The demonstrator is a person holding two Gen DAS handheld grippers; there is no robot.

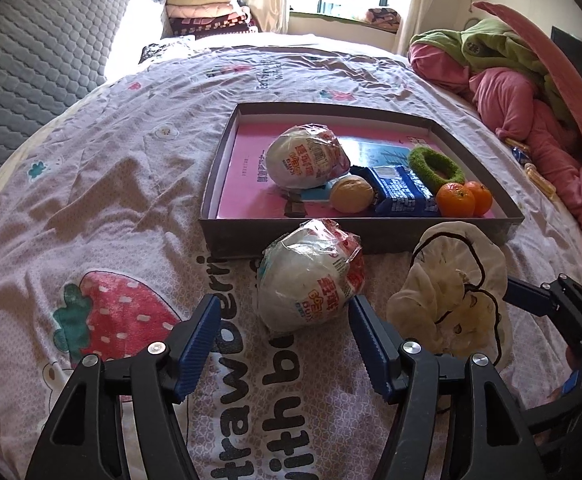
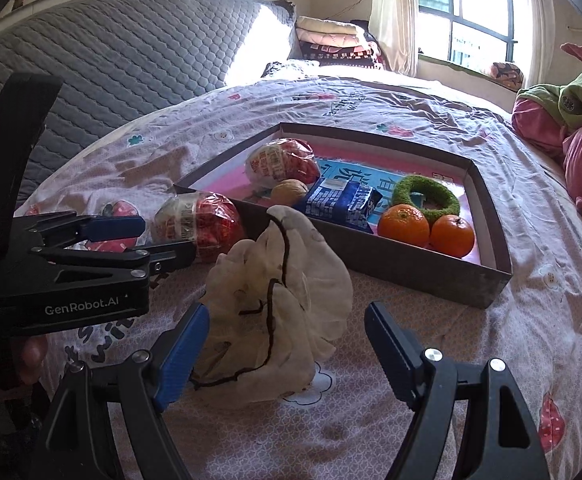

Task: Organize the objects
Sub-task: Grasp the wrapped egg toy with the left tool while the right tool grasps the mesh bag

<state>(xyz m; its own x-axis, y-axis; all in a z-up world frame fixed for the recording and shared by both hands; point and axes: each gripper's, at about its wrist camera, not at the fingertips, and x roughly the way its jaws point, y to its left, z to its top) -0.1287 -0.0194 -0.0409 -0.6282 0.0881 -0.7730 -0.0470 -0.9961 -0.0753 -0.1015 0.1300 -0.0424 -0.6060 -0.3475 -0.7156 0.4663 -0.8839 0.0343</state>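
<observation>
A grey shallow box (image 1: 227,148) (image 2: 403,258) lies on the bed. It holds a wrapped bun (image 1: 309,156) (image 2: 283,162), a walnut-like ball (image 1: 351,194), a blue packet (image 1: 403,190) (image 2: 341,200), a green ring (image 1: 435,164) (image 2: 427,196) and two oranges (image 1: 465,199) (image 2: 427,224). A second wrapped bun (image 1: 311,280) (image 2: 199,224) lies in front of the box, between the open fingers of my left gripper (image 1: 283,316) (image 2: 147,236). A cream cloth pouch with a dark cord (image 1: 451,292) (image 2: 275,304) lies beside it. My right gripper (image 2: 287,324) is open around the pouch.
The bed sheet (image 1: 111,200) has a strawberry print. A grey quilted headboard (image 1: 31,64) stands at the left. Pink and green bedding (image 1: 511,80) is piled at the right. Folded blankets (image 1: 207,12) sit at the back by the window.
</observation>
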